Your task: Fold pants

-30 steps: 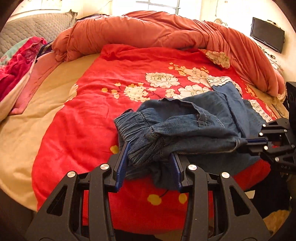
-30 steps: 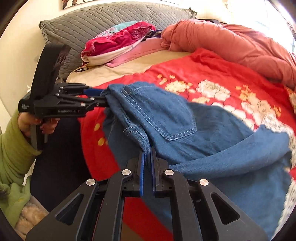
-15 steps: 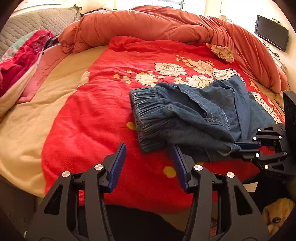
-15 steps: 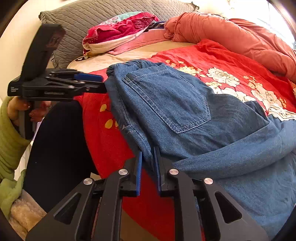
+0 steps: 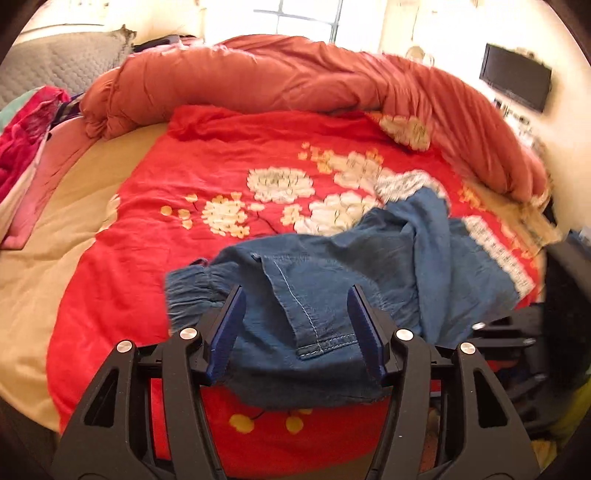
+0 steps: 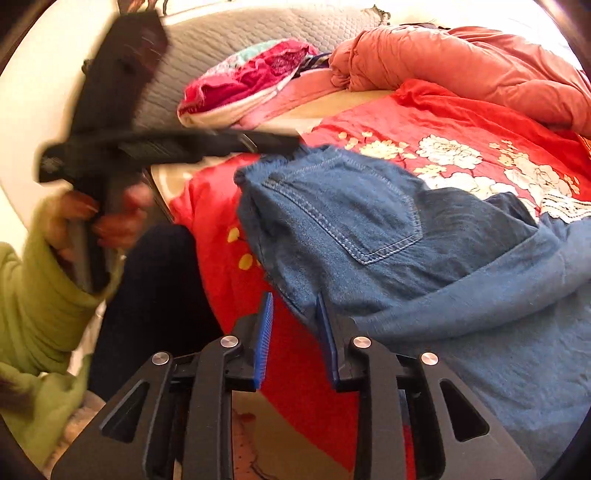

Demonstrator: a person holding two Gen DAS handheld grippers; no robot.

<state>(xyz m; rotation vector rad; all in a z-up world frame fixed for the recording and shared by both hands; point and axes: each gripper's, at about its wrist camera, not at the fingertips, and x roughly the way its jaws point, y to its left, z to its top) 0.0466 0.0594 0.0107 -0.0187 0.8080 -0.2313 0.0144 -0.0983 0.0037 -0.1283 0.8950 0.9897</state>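
Blue denim pants [image 5: 369, 273] lie crumpled on the red flowered bedspread [image 5: 207, 162] near the bed's front edge; their back pocket shows in the right wrist view [image 6: 354, 214]. My left gripper [image 5: 295, 332] is open, its jaws wide apart on either side of the waistband end, which lies between them. It shows blurred in the right wrist view [image 6: 295, 142] by the waistband corner. My right gripper [image 6: 293, 334] is open, its jaws apart at the pants' near edge, holding nothing. Its black body shows in the left wrist view [image 5: 517, 332].
An orange duvet [image 5: 295, 77] is heaped along the far side. A grey pillow [image 6: 266, 33] and pink and red clothes [image 6: 251, 77] lie at the head of the bed. A wall screen [image 5: 517, 81] hangs at right. The person's green sleeve [image 6: 33, 295] is at left.
The right gripper has opened and let go of the pants' edge. The left gripper, open since half a second ago, has moved forward so the waistband lies between its jaws.
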